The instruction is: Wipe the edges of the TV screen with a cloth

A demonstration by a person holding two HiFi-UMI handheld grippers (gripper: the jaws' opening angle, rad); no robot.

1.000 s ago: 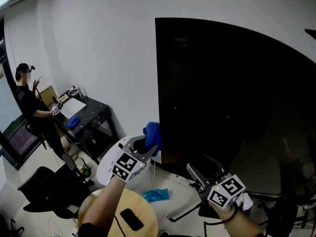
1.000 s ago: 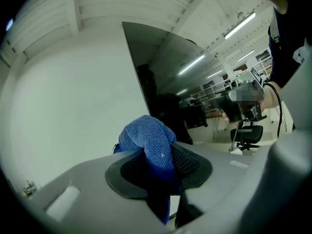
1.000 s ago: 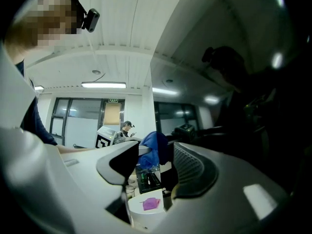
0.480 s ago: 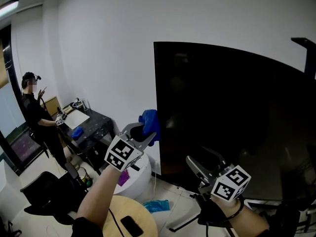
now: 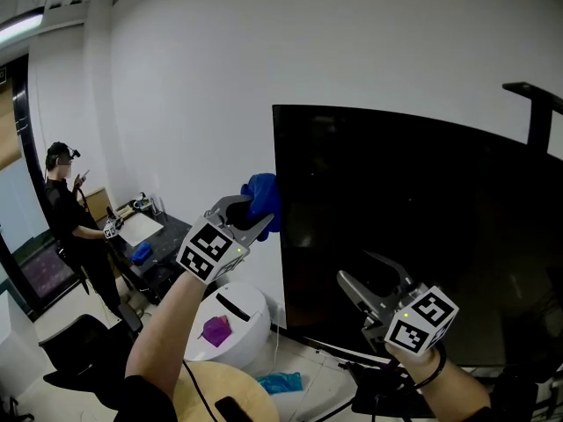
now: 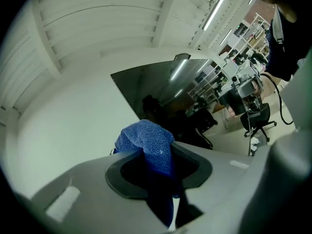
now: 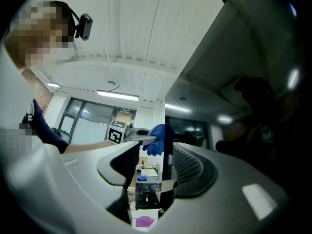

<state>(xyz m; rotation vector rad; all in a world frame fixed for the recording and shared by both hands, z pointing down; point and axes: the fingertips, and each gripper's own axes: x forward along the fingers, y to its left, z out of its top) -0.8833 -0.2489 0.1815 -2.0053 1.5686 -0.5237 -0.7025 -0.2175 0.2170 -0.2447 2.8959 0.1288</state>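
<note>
As left tool (image 5: 258, 220) grips cloth (image 5: 262, 196) beside TV edge (image 5: 276, 253), right tool (image 5: 354, 267) half-open, closing, empty.

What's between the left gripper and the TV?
The blue cloth, pinched by the left gripper, sits at the left edge of the TV, seen in head view.

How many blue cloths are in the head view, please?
3: one cloth held by the left gripper by the TV edge, a second cloth on the dark table, a lighter crumpled cloth on the floor. Others may be hidden.
</note>
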